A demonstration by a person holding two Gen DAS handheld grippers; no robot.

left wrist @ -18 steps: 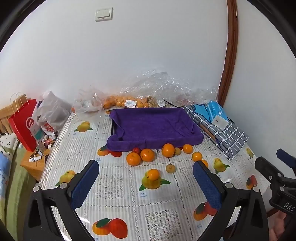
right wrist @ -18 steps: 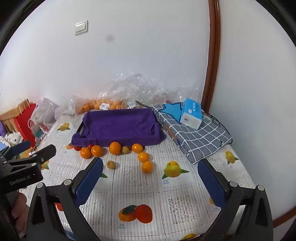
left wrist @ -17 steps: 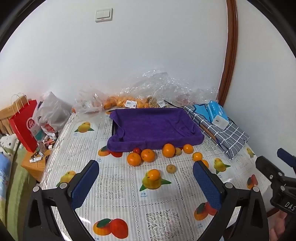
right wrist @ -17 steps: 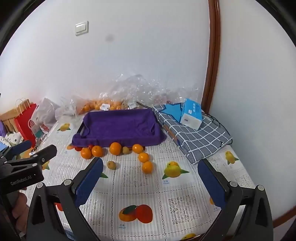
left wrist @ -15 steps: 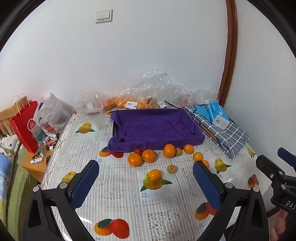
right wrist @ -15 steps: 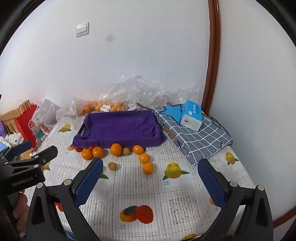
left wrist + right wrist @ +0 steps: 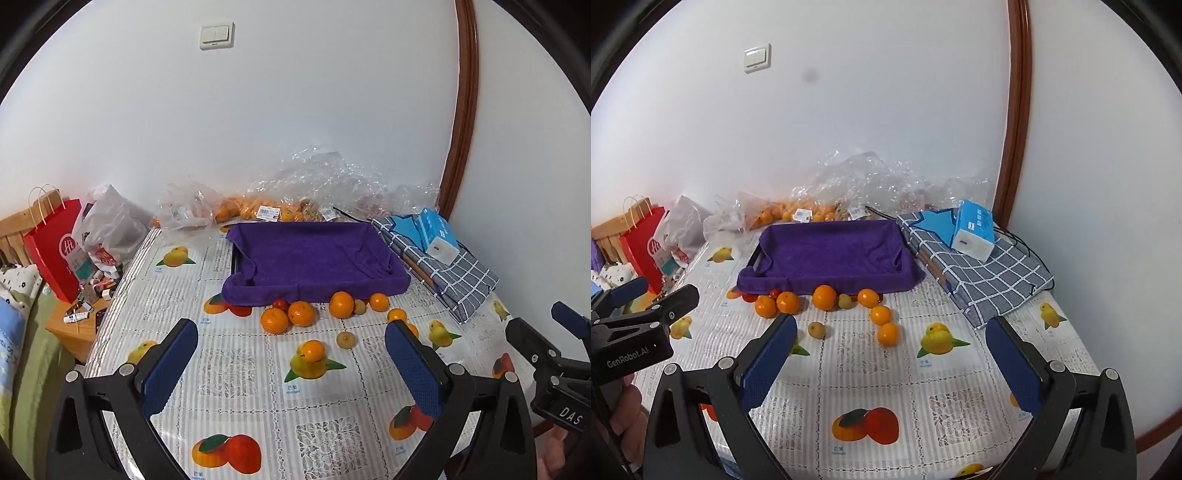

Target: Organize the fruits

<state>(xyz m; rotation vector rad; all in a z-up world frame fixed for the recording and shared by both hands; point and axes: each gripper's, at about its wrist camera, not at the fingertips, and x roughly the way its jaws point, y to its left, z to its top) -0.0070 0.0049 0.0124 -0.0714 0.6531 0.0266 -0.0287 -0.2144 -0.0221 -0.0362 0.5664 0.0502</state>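
Observation:
Several loose oranges (image 7: 274,320) (image 7: 824,296), a small red fruit (image 7: 280,304) and yellowish small fruits (image 7: 346,339) (image 7: 816,329) lie on the fruit-print tablecloth just before a tray lined with a purple towel (image 7: 314,254) (image 7: 831,254). The tray holds no fruit. My left gripper (image 7: 291,365) is open and empty, hovering near the table's front, well short of the fruit. My right gripper (image 7: 890,354) is open and empty too, at the front right.
Clear plastic bags with more oranges (image 7: 258,210) lie against the wall behind the tray. A checked cloth (image 7: 982,273) with a blue tissue box (image 7: 973,230) lies right. A red paper bag (image 7: 55,247) and a wooden stool (image 7: 74,325) stand beyond the left table edge.
Both views have shifted slightly; the scene sits a little lower in the frames. No fruit has moved and both grippers stay open.

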